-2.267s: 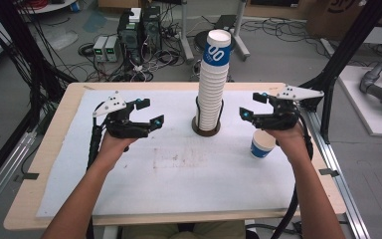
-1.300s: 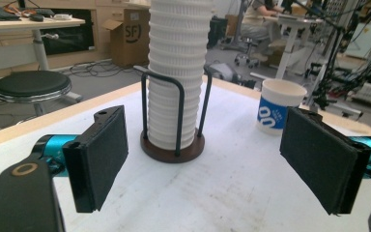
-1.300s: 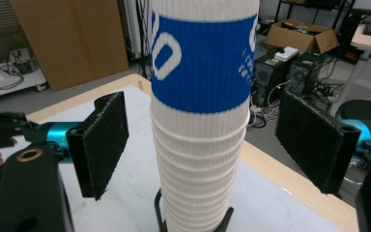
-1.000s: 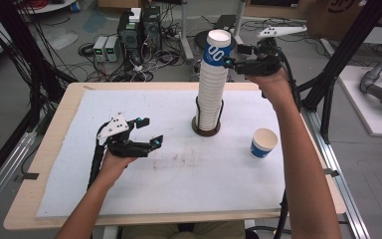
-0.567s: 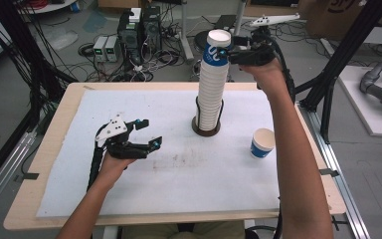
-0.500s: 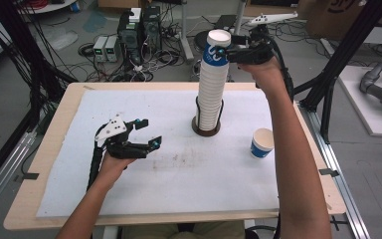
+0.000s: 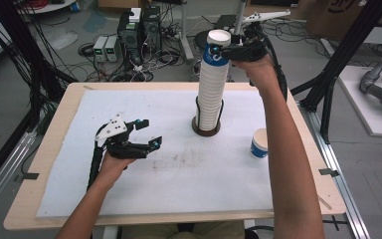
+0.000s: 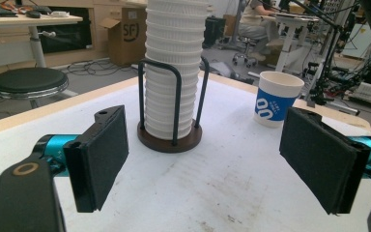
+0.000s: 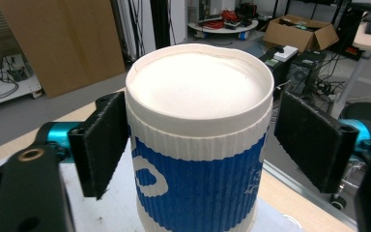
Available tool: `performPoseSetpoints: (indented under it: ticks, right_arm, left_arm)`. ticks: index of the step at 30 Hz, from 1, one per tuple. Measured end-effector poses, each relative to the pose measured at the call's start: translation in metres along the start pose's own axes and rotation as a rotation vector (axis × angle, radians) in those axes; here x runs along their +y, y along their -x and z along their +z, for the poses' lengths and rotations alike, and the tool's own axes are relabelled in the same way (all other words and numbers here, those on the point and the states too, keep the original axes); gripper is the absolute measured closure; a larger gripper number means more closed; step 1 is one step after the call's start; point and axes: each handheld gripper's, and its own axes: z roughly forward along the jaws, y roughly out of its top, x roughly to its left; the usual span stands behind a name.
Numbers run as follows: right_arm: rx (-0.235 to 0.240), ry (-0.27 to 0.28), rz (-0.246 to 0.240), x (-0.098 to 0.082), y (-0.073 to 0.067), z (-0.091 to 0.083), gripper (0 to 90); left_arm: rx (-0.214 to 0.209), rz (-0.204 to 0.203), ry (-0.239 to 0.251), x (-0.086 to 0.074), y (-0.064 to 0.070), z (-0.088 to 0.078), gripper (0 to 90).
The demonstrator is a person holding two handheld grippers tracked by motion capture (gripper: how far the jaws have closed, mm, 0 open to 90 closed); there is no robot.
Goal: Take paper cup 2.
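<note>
A tall stack of white paper cups [image 7: 210, 94] stands in a black wire holder [image 7: 207, 128] at mid-table. Its top cup [image 7: 216, 49] has a blue sleeve. My right gripper [image 7: 227, 50] is raised to that top cup [image 9: 198, 193]; its jaws have just been closing, and both pads [image 9: 107, 145] now lie against the cup's ribbed white band. My left gripper [image 7: 150, 133] hovers low over the table's left half, open and empty. Its jaws [image 8: 203, 159] point at the stack [image 8: 174, 72] and at a single blue-and-white cup [image 8: 275, 99].
The single cup [image 7: 259, 144] stands upright right of the holder, under my right forearm. A white mat [image 7: 179, 184] covers the wooden table. Computers, cables and black frame posts stand beyond the far edge.
The right hand rose from beside the single cup to the top of the stack, then edged left until its jaws came around the top cup. The left hand drew nearer and has since held still.
</note>
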Motion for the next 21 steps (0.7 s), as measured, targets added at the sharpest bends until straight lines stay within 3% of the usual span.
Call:
performPoseSetpoints:
  ticks: [2,9,21]
  right_arm:
    - [0.015,0.012,-0.011,0.0007,-0.0002,-0.0019,27.8]
    - [0.008,0.018,-0.054,0.0035,-0.0022,-0.004,29.5]
    - [0.0,0.005,-0.061,0.0065,-0.0025,-0.0038,30.4]
  left_arm:
    - [0.0,-0.001,-0.001,-0.0002,-0.0002,0.0,17.5]
    - [0.002,-0.002,-0.003,-0.0008,-0.0008,-0.0015,17.6]
    - [0.004,-0.006,0.002,-0.0011,-0.0026,-0.0035,17.6]
